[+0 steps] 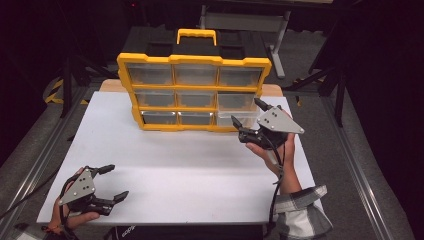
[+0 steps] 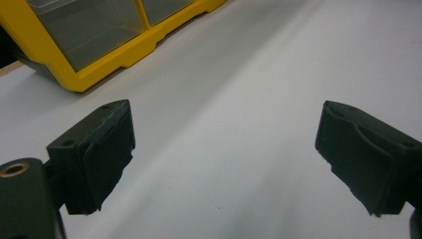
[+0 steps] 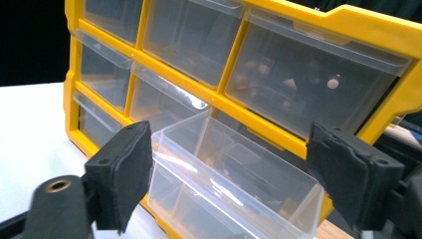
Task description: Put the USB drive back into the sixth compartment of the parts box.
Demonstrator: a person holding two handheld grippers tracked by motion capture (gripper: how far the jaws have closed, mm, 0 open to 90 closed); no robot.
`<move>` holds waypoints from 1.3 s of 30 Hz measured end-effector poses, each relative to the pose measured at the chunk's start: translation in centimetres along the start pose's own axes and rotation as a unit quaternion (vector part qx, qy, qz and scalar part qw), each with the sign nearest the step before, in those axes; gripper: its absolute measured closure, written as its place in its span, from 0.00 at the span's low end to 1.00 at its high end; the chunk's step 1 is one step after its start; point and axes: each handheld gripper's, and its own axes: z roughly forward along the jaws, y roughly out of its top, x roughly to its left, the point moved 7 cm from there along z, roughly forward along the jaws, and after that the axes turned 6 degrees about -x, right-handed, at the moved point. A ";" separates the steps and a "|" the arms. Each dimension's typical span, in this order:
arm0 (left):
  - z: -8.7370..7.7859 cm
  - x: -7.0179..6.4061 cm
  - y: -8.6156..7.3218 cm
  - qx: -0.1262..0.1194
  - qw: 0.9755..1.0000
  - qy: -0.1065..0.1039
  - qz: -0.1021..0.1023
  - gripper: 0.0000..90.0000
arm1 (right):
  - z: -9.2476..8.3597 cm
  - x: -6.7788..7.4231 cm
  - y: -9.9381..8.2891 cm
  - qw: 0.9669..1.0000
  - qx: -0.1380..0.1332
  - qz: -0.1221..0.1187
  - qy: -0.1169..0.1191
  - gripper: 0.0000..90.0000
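The right claw (image 1: pixel 248 116) is shown with its jaws spread wide, nothing pressed between the pads; in the right gripper view a clear drawer (image 3: pixel 231 184) is seen between and just beyond the two pads, apart from both. The drawer is drawn partway out of the bottom right compartment of the yellow organiser (image 1: pixel 194 92), which stands upright toward the far edge of the bench (image 1: pixel 175 170), its carrying handle at the top. The other eight drawers are seated flush. The left claw (image 1: pixel 114 183) is held open near the front left corner of the bench, well apart from the organiser, with only bare surface between its jaws.

The drawer is judged to be light, stiff, thin-walled plastic, smooth and therefore slippery under the pads; it appears empty, though this cannot be told for certain. It is best taken across its two side walls or by the front lip, with modest pressure, since thin walls may flex or crack. The organiser may shift if the drawer is pulled sharply.
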 end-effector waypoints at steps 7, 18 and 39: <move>0.0 -0.1 0.0 0.001 1.000 -0.002 0.002 0.11 | -0.5 0.1 -0.4 1.000 -0.006 0.012 -0.012 0.16; 0.0 -0.2 0.1 0.002 1.000 -0.002 0.005 0.11 | -1.3 1.0 -1.1 1.000 -0.012 0.009 -0.004 0.15; 0.0 -0.4 0.1 0.004 1.000 0.000 0.012 0.11 | -2.1 3.9 -2.7 0.999 -0.024 -0.005 0.030 0.17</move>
